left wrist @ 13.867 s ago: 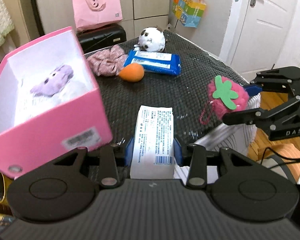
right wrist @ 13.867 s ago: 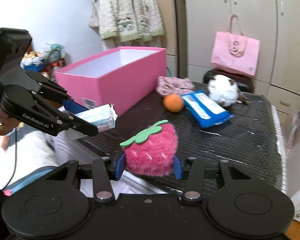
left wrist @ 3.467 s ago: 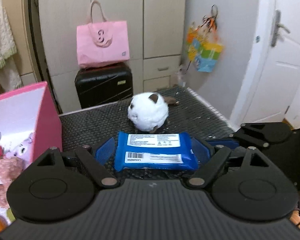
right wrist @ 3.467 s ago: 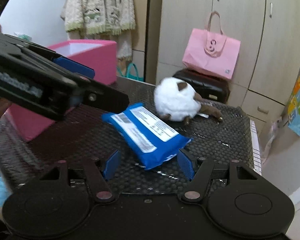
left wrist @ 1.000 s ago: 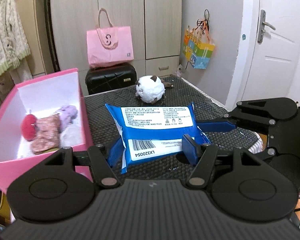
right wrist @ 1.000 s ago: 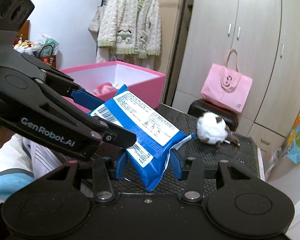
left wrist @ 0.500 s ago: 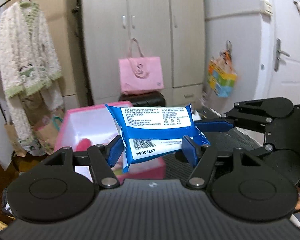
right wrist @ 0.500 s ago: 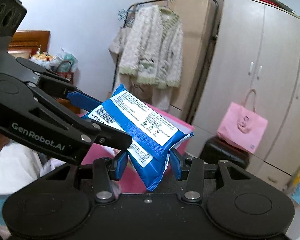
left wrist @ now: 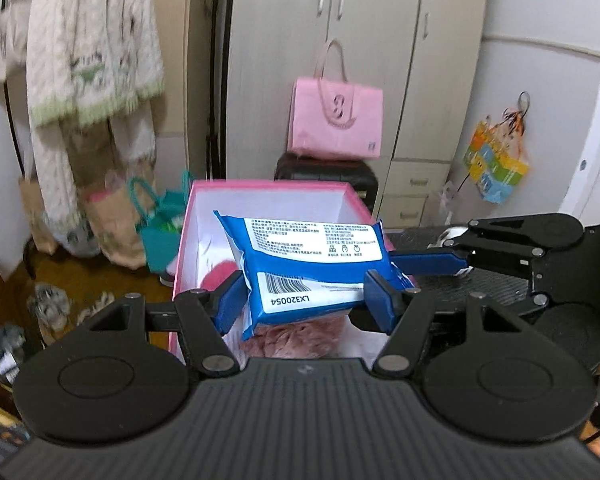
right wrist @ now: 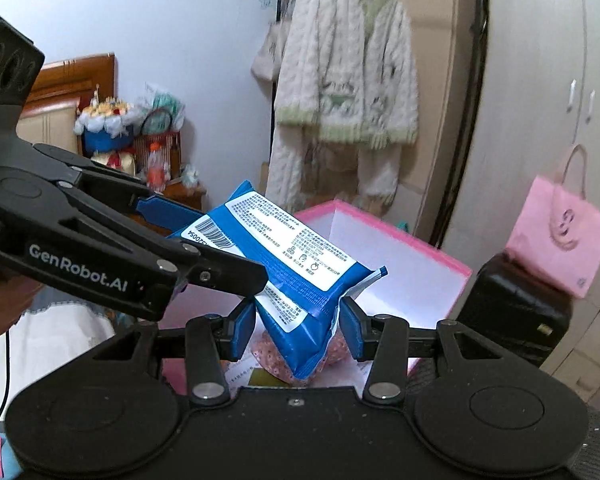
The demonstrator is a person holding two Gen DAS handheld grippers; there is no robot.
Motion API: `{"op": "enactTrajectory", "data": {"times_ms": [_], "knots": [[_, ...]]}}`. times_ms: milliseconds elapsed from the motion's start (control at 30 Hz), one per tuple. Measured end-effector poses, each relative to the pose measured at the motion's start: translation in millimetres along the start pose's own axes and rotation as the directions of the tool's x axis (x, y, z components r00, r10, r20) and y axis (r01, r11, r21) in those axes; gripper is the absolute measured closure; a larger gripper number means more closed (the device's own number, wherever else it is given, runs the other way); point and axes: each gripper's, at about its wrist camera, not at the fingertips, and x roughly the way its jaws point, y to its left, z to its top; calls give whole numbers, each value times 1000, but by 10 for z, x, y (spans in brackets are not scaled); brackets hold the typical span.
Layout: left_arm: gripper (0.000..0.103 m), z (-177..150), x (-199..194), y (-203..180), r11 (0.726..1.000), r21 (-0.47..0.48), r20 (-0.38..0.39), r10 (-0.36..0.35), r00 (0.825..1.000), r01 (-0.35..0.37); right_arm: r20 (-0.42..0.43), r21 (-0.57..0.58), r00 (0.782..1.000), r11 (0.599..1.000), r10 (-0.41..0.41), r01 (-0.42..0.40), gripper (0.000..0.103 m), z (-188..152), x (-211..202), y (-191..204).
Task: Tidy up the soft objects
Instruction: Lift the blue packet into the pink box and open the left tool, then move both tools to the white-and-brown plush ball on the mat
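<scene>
A blue pack of wet wipes (left wrist: 312,268) is held in the air over the open pink box (left wrist: 272,188). My left gripper (left wrist: 306,304) is shut on one end of the pack, and my right gripper (right wrist: 298,330) is shut on the other end (right wrist: 300,280). The right gripper's fingers (left wrist: 432,262) show at the right of the left wrist view. Inside the box lie a pink fuzzy cloth (left wrist: 296,340) and a red plush (left wrist: 218,280). The pink box (right wrist: 384,236) also shows behind the pack in the right wrist view.
A pink tote bag (left wrist: 336,120) sits on a black suitcase (left wrist: 328,170) before beige wardrobes. A knitted cardigan (left wrist: 88,48) hangs at the left, with bags (left wrist: 160,232) on the floor below. The black mesh table (left wrist: 492,284) lies to the right of the box.
Both grippers have carried the wipes pack from above the table to over the pink box. The box interior now lies right under the pack. Both grips stay shut.
</scene>
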Motion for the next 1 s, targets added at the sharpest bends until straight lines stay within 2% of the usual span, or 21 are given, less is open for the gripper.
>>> {"op": "enactTrajectory", "data": {"times_ms": [133, 233, 367, 433, 533, 800, 1000], "knots": [[41, -54, 242, 123, 1000, -14, -61, 7, 998, -8, -82, 5, 996, 1000, 20, -20, 51, 1, 316, -85], [39, -83, 373, 131, 999, 19, -79, 48, 996, -47, -130, 12, 991, 1000, 28, -26, 49, -33, 463, -127], [38, -66, 402, 129, 996, 48, -82, 73, 994, -70, -178, -29, 984, 999, -19, 14, 43, -47, 533, -111], [37, -47, 350, 108, 996, 60, -74, 76, 994, -71, -174, -58, 984, 998, -33, 23, 39, -67, 454, -75], [36, -13, 237, 24, 994, 85, -58, 72, 996, -67, -164, -75, 985, 996, -49, 38, 37, -61, 281, -58], [33, 58, -102, -371, 987, 159, -39, -8, 999, 15, -115, -120, 988, 989, -99, 85, 34, -59, -296, -93], [31, 68, -276, -706, 978, 187, -50, -88, 995, 96, -89, -114, 987, 986, -133, 122, 33, -170, -728, -197]]}}
